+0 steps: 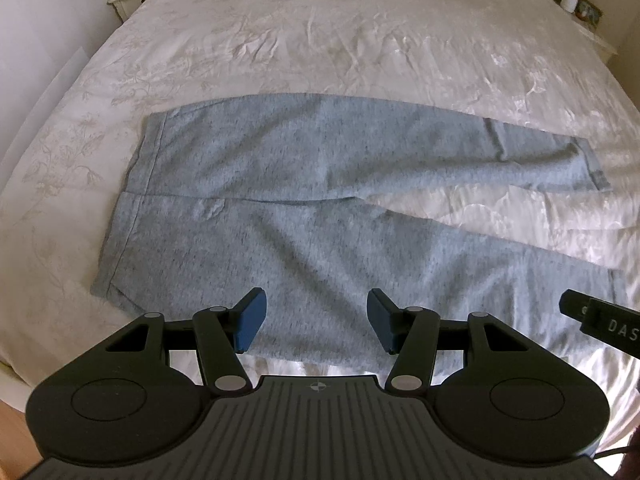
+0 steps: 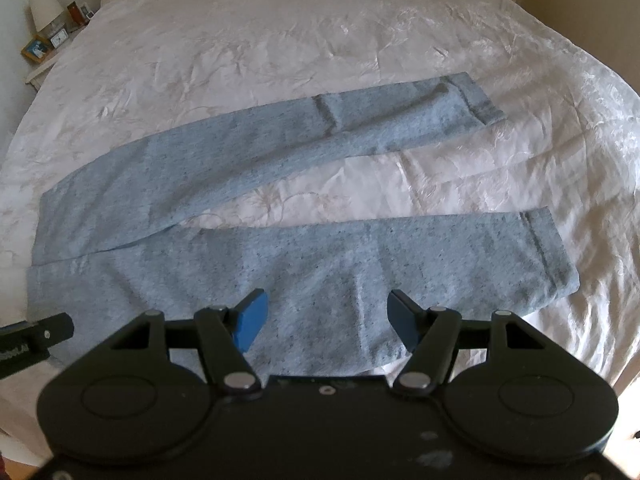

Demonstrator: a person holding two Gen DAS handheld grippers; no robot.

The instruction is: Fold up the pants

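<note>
Two legs of the grey sweatpants [image 1: 256,184] lie spread flat across the white bedspread [image 1: 320,40], waistband to the left and cuffs to the right, with a wedge of bare sheet between the legs. Nothing is folded yet, so the likely first step is laying the near leg over the far one. To do it well, pinch the near edge at two spread points, lift together, and land seam on seam. The bed offers wide open room beyond the far leg; the near edge of the pants lies close to the mattress edge, I think. The left hand-held gripper [image 1: 314,316] hangs over the seat, fingers apart and empty. The right hand-held gripper [image 2: 328,318] hovers over the near leg, likewise spread wide.
</note>
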